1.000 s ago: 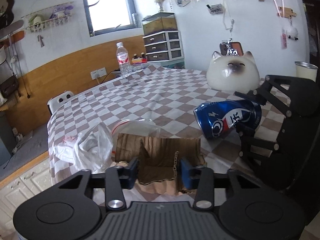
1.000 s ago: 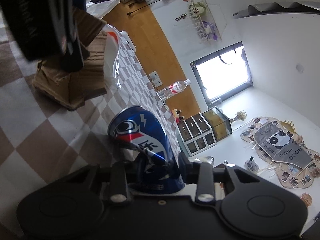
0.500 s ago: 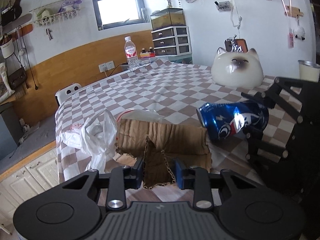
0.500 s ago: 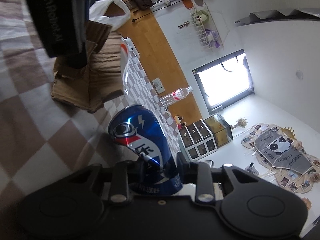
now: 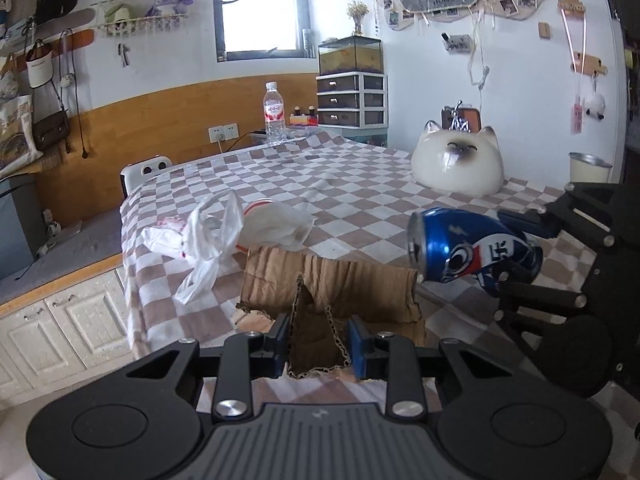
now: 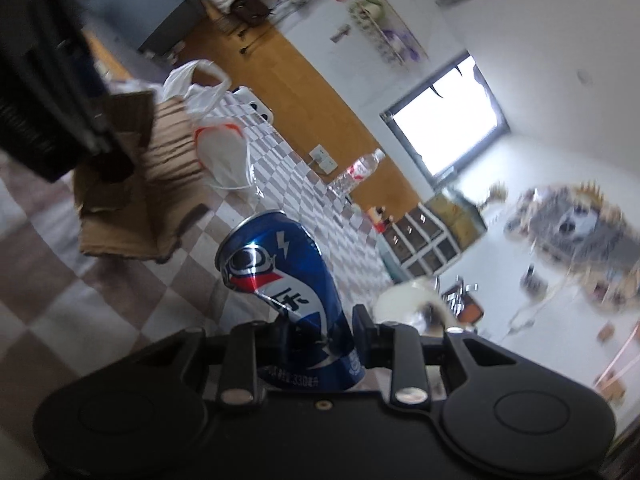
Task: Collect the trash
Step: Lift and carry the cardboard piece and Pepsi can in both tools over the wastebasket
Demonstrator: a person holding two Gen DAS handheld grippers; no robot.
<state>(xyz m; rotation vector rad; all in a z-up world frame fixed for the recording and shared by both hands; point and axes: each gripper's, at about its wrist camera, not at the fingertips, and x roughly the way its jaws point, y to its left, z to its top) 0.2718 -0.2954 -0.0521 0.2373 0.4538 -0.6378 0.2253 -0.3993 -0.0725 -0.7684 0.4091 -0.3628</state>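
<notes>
Left gripper [image 5: 319, 340] clamped on cardboard [image 5: 332, 292], right gripper [image 6: 320, 330] squeezing dented can [image 6: 288, 300]; could slip, maybe dribble onto bench [image 5: 320, 176].

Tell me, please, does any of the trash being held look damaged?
Yes: the blue can in the right gripper is dented at its waist, and the cardboard in the left gripper is torn and crumpled.

White walls [image 5: 420, 92] (wood wainscot), bright window [image 5: 260, 8]
</notes>
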